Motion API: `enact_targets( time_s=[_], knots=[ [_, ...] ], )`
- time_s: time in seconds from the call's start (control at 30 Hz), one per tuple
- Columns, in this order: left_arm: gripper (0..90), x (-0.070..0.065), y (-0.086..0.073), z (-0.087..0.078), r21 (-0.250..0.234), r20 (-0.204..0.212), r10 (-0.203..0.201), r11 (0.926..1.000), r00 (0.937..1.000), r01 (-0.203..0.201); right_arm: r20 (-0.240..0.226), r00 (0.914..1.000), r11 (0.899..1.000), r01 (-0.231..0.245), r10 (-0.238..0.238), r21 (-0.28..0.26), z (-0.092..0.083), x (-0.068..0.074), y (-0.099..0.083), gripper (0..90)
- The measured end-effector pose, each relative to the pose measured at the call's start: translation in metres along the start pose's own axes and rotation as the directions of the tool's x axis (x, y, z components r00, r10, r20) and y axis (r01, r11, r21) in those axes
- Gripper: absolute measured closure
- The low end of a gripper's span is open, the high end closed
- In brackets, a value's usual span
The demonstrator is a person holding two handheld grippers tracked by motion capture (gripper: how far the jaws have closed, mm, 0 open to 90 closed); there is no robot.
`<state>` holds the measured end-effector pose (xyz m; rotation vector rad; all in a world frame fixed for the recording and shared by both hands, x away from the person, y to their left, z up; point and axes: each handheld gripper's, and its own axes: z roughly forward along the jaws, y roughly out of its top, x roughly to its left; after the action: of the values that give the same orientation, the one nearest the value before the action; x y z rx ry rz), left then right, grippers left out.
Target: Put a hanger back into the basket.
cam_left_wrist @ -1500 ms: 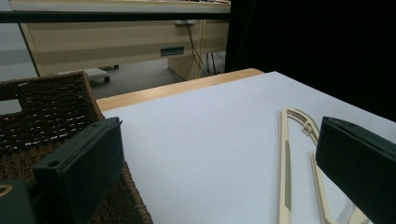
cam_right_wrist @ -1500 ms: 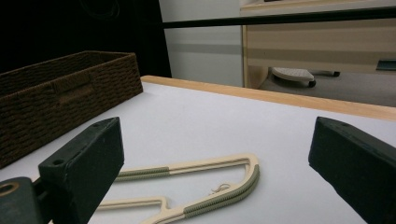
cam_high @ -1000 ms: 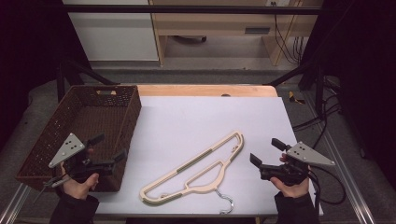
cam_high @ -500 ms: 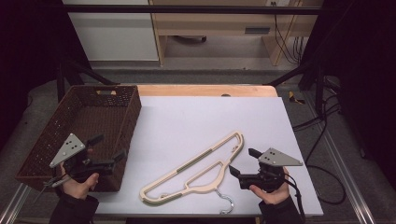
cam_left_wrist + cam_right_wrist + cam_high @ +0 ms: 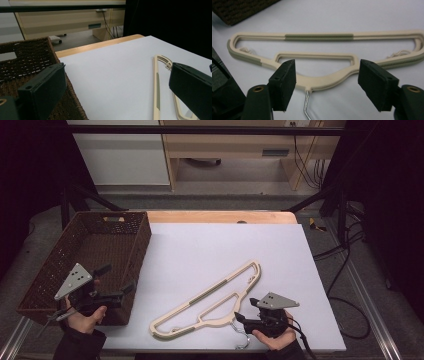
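1. Holding my left gripper (image 5: 114, 285) over the near right corner of the wicker basket (image 5: 90, 250), I keep its jaws wide apart with nothing between them; the basket is dark, open-weave and looks empty.
2. Lying flat on the white table (image 5: 210, 245) just right of the basket, the cream plastic hanger (image 5: 210, 302) runs diagonally, its far end pointing away and to the right.
3. It looks light, stiff and fairly smooth, so I judge it could skid or pivot on the tabletop if I nudge it.
4. My best hold seems the thick neck (image 5: 322, 81) where the wire hook (image 5: 306, 105) enters; the ribbed grey strips (image 5: 319, 37) would also resist slipping.
5. My right gripper (image 5: 327, 82) straddles that neck, jaws just narrowing but not yet pressing on it.
6. Nothing blocks the way to the basket; only the thin hook near the table's edge might snag.
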<state>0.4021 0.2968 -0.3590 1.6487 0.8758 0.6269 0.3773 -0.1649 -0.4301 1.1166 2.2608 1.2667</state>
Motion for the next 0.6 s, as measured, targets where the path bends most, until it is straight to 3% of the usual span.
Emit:
enact_targets(
  time_s=[0.23,0.47,0.6],
  knots=[
    [1.1,-0.002,0.0,0.001,-0.001,0.001,0.008,1.0,1.0,-0.008,-0.013,0.9999,0.995,-0.002,0.003,0.103,0.018,0.013,-0.018,46.0],
    [1.1,-0.004,0.0,0.002,0.002,0.004,0.011,0.9999,0.9999,-0.011,-0.024,0.9997,0.99,0.01,-0.006,0.139,0.027,0.019,-0.026,57.3],
    [1.1,-0.005,0.0,0.002,0.005,0.006,0.013,0.9999,0.9999,-0.013,-0.022,0.9997,0.985,-0.008,0.012,0.172,0.03,0.021,-0.028,65.5]
  ],
)
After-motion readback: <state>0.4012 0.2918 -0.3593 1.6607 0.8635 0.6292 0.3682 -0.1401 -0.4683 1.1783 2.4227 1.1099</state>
